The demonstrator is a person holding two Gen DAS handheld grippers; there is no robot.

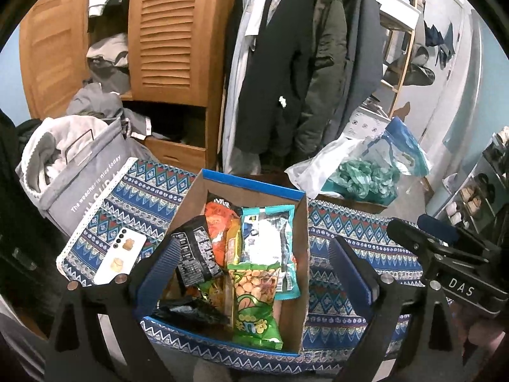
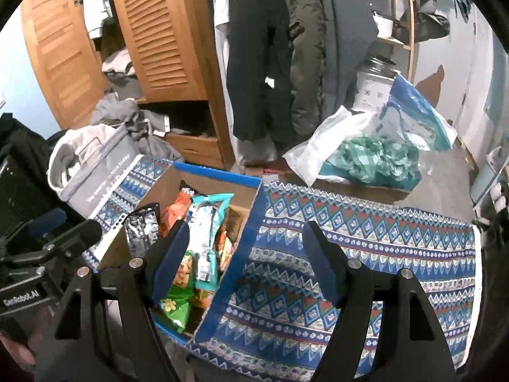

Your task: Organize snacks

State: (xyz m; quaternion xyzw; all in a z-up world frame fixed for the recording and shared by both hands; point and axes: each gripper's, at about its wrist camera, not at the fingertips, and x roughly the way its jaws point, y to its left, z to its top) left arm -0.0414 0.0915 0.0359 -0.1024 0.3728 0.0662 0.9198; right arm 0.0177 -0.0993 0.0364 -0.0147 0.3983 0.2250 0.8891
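A cardboard box [image 1: 197, 210] with a blue rim sits on a desk spread with a patterned cloth [image 1: 359, 232], packed with snack packets: a green bag of nuts [image 1: 254, 296] at the near end, a teal-edged packet [image 1: 270, 242] behind it, an orange bag [image 1: 219, 222] and a black packet [image 1: 194, 254] leaning on the left wall. The left claw [image 1: 254, 273] hangs above the box with its jaws spread wide and nothing between the pads; the right claw [image 2: 245, 264] hovers astride the box's right wall, jaws moderately wide, also empty. With the desk around the box bare of loose snacks, the sorting looks close to finished, and what remains is probably tidying. To do that well, a claw should come straight down on one packet's free edge, pinch lightly to avoid crushing the contents, and keep clear of the cardboard walls so the box does not shift. A white phone [image 1: 121, 254] lies just beside the box on the left. The box's near corners are hidden behind the claw arms, the lower packets are buried under others, and most labels are too blurred to read.
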